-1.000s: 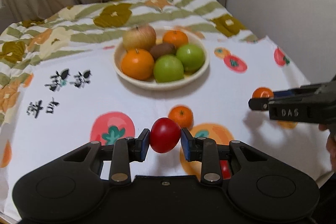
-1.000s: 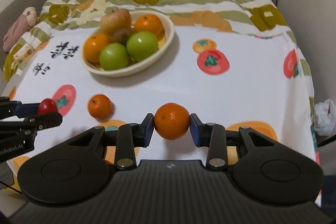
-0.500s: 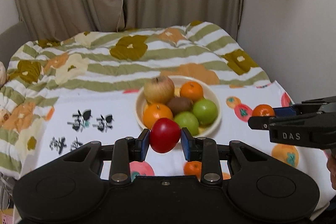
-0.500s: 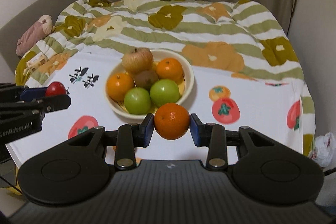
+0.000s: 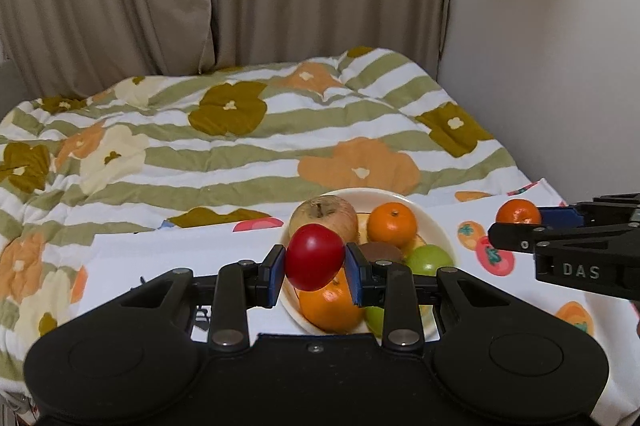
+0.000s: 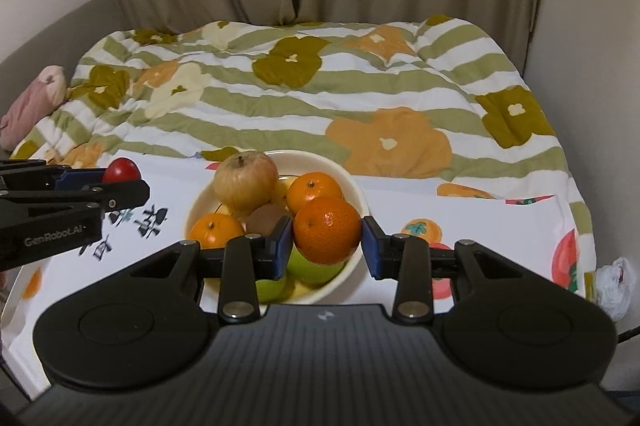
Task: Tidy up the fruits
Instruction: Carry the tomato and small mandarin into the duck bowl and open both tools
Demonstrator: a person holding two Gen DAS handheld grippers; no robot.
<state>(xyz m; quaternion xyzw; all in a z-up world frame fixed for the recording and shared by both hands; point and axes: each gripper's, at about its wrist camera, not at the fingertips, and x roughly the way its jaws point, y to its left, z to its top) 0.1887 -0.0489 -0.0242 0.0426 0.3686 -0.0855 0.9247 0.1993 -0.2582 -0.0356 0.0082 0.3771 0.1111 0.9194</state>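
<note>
My left gripper [image 5: 315, 263] is shut on a small red fruit [image 5: 314, 256], held in the air in front of the cream bowl [image 5: 434, 222]. My right gripper [image 6: 327, 238] is shut on a mandarin [image 6: 327, 229], also held up over the bowl's [image 6: 356, 186] near side. The bowl holds a pale apple [image 6: 245, 179], two more oranges, a brown kiwi [image 6: 262, 218] and green apples [image 5: 430, 260]. Each gripper shows in the other's view: the right one [image 5: 516, 222] with its mandarin [image 5: 518, 212] at the right edge, the left one [image 6: 124, 180] with the red fruit [image 6: 121, 169] at the left edge.
The bowl stands on a white cloth printed with fruit [image 6: 460, 226], laid over a striped flowered quilt [image 6: 320, 98]. Curtains hang behind and a wall closes the right side. A pink soft thing [image 6: 34, 102] lies at the far left, a white bag [image 6: 618, 286] beyond the right edge.
Both grippers have risen and moved toward the bowl, each keeping its fruit. The loose mandarin on the cloth has dropped out of view behind the left gripper's body.
</note>
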